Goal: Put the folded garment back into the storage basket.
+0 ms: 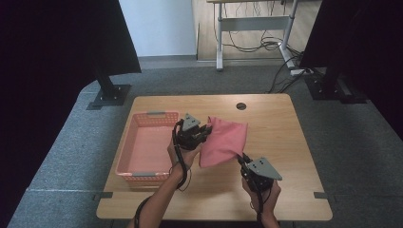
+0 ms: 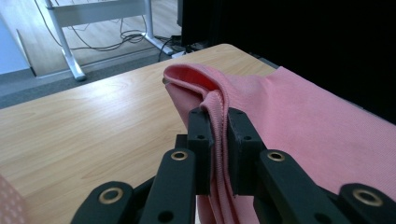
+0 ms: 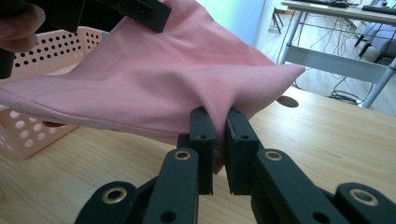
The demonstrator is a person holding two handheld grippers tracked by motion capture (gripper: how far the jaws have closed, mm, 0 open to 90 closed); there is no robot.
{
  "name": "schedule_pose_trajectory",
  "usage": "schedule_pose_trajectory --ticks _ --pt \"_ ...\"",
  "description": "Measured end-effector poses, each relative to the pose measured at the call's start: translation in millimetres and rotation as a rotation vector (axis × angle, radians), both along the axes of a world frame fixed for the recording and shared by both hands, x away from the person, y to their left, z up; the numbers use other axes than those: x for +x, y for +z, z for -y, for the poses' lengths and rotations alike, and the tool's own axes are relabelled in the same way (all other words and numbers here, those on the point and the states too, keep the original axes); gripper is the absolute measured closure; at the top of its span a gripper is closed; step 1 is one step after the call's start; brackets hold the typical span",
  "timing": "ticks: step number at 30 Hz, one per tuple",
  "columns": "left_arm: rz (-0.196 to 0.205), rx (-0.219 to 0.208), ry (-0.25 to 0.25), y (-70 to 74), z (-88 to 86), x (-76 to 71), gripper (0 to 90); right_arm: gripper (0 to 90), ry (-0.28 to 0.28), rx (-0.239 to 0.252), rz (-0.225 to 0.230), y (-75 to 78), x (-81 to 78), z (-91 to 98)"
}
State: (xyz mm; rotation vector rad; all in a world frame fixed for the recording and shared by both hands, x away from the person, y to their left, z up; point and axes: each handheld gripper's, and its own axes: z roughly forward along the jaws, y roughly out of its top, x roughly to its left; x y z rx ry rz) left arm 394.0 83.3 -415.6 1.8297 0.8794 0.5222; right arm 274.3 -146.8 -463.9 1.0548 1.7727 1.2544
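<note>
Jaws of both grippers clamping pink cloth (image 1: 223,140), no writing

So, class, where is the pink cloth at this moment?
In the high view the pink cloth hangs mid-table between the left gripper and right gripper, just right of the pink basket.

A light wooden counter (image 1: 280,142) with rounded corners and a round cable hole (image 1: 241,106) near its far edge carries a pink perforated basket (image 1: 142,147) standing at its left side, on grey carpet floor (image 1: 361,142)
</note>
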Motion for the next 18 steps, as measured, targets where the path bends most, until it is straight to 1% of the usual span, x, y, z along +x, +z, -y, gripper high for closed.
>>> schedule_pose_trajectory --ticks 6,11,18 --pt "0.001 0.003 0.007 2.5 -5.1 0.6 80.2 83.4 0.006 0.002 0.002 1.2 2.0 -4.0" --pt "0.003 0.013 0.011 4.4 -9.6 0.4 80.2 83.4 0.009 0.007 0.001 2.0 3.7 -6.5" --pt "0.002 0.023 0.028 5.7 -16.9 1.3 80.3 83.4 0.024 0.0 0.0 1.6 5.1 -16.0"
